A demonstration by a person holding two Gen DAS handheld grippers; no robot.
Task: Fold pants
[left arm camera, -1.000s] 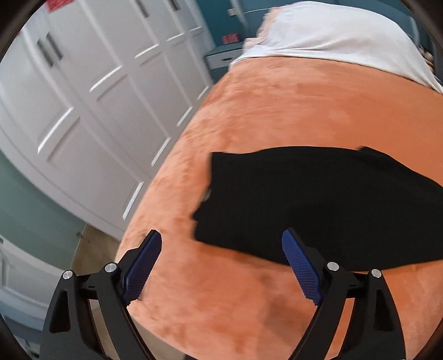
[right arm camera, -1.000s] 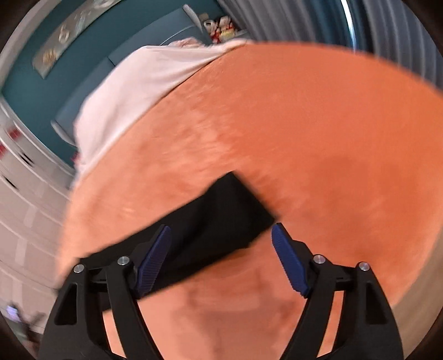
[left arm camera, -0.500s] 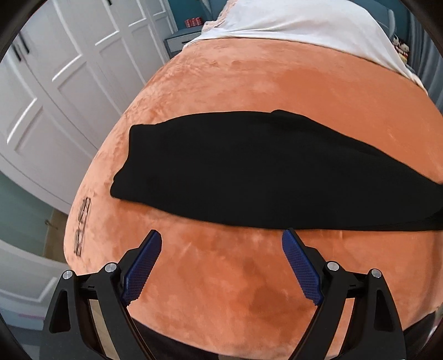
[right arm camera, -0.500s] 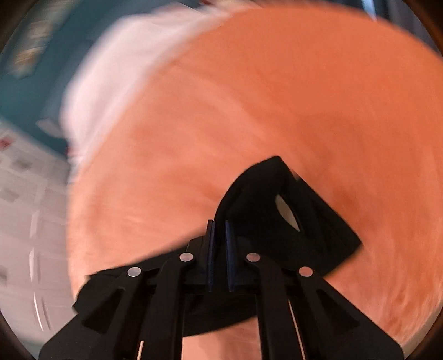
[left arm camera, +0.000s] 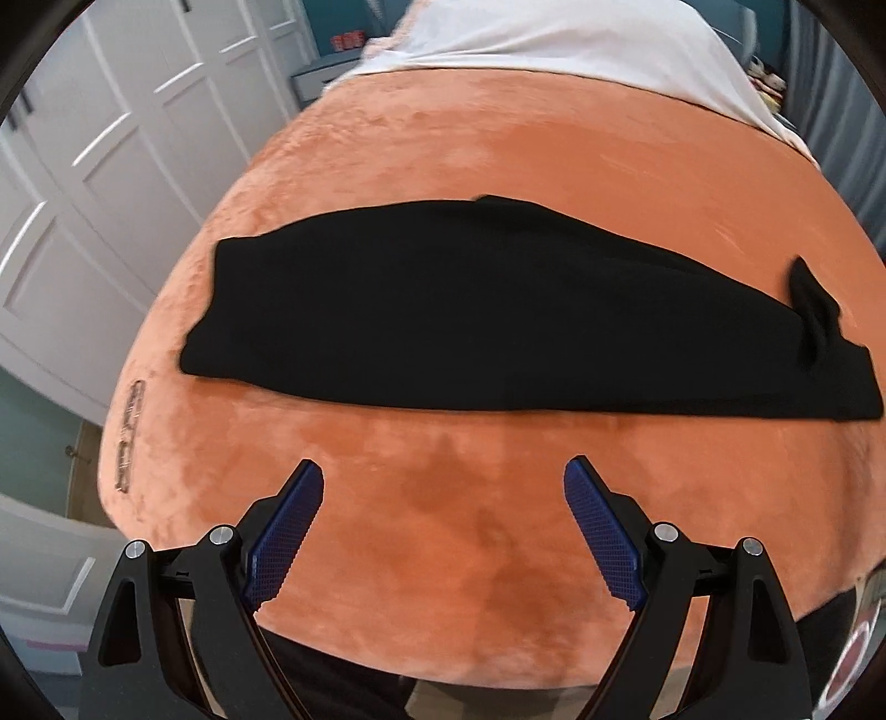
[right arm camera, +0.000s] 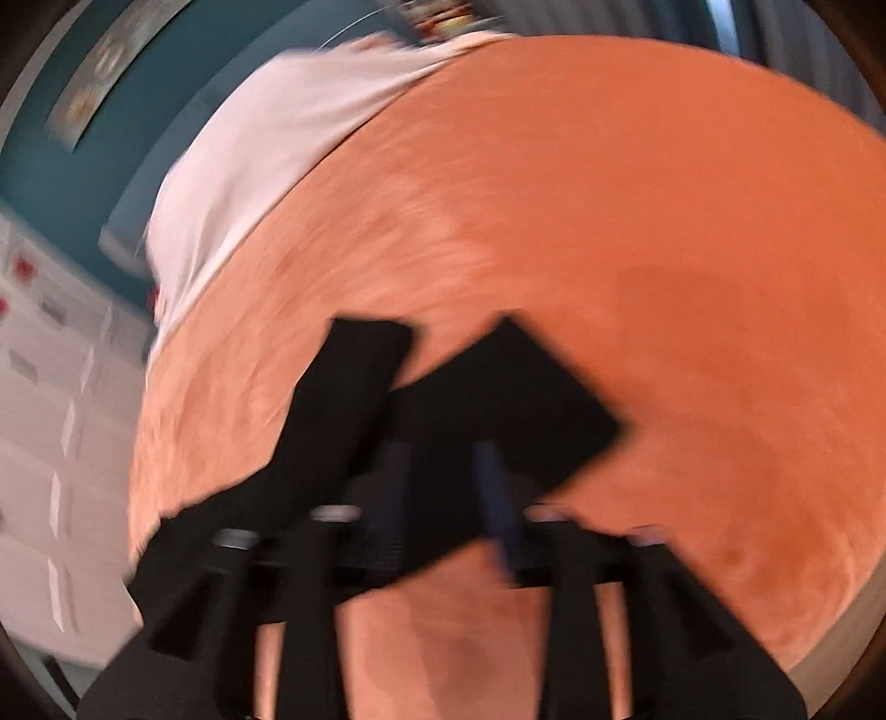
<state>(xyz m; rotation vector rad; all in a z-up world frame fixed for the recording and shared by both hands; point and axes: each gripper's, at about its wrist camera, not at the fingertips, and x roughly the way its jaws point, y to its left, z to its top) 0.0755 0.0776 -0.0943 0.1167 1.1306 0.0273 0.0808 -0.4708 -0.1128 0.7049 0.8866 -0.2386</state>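
Observation:
Black pants (left arm camera: 498,310) lie stretched sideways across an orange plush blanket (left arm camera: 470,554) on a bed. Their right end is rumpled, with a small fold (left arm camera: 814,310) standing up. My left gripper (left arm camera: 443,471) hangs open over bare blanket, short of the pants' near edge, with nothing between its blue pads (left arm camera: 288,531). The right wrist view is blurred. There my right gripper (right arm camera: 446,471) is opening, its fingers apart with black fabric of the pants (right arm camera: 509,399) between them. One leg end (right arm camera: 354,387) lies turned over toward the left.
White wardrobe doors (left arm camera: 111,166) stand close to the bed's left side. A white sheet (left arm camera: 554,44) covers the far end of the bed, with a nightstand (left arm camera: 315,83) beside it. Grey curtains (left arm camera: 830,111) hang at the right. The blanket drops off just below my left gripper.
The left view has swung right and back, so the whole length of the pants now shows. The right gripper shut on the leg end, carried it over, and now stands apart again.

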